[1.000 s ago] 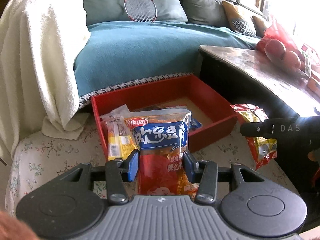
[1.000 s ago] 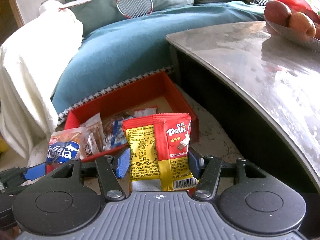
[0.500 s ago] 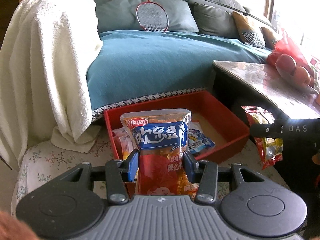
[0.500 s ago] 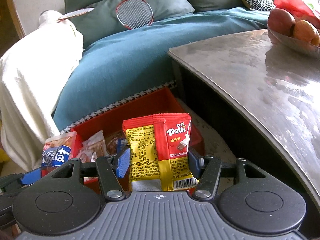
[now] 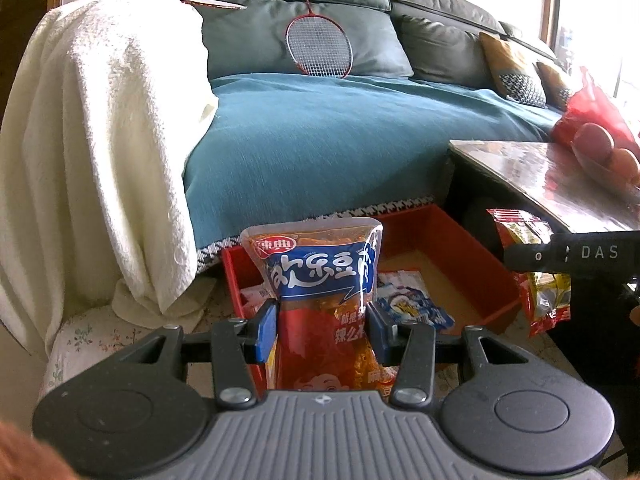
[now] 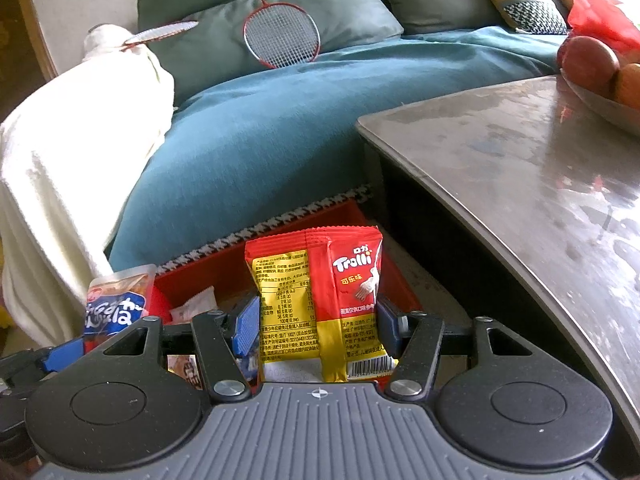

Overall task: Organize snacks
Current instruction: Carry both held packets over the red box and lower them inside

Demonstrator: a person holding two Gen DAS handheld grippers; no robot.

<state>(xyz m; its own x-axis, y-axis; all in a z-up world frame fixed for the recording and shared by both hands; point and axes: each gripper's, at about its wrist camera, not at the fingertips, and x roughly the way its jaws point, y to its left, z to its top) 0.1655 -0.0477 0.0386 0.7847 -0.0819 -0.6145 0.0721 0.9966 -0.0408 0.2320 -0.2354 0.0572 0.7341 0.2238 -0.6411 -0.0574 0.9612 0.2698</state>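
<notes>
A living room: a long sofa under a teal cover, dark green cushions along its back, a red badminton racket leaning on one of them. A cream towel hangs over the sofa's near end. On the flowered floor covering in front sits an open red box, partly filled with small packets. Beside it stands a dark table with a glossy stone top, carrying a bowl of fruit and a red plastic bag.

The left hand-held gripper pinches a spicy snack bag, blue label over an orange-red base, upright between its blue pads, in front of the box's near left corner. The right hand-held gripper grips a red and yellow gummy packet the same way, upright above the box's near wall.

The left view alone shows the box's bare cardboard floor, a blue and white packet lying in it, and the right tool from the side with its packet hanging. The right view alone shows a second racket resting on the towel, the wide spread of table top, and the left tool's bag from the side at lower left.
</notes>
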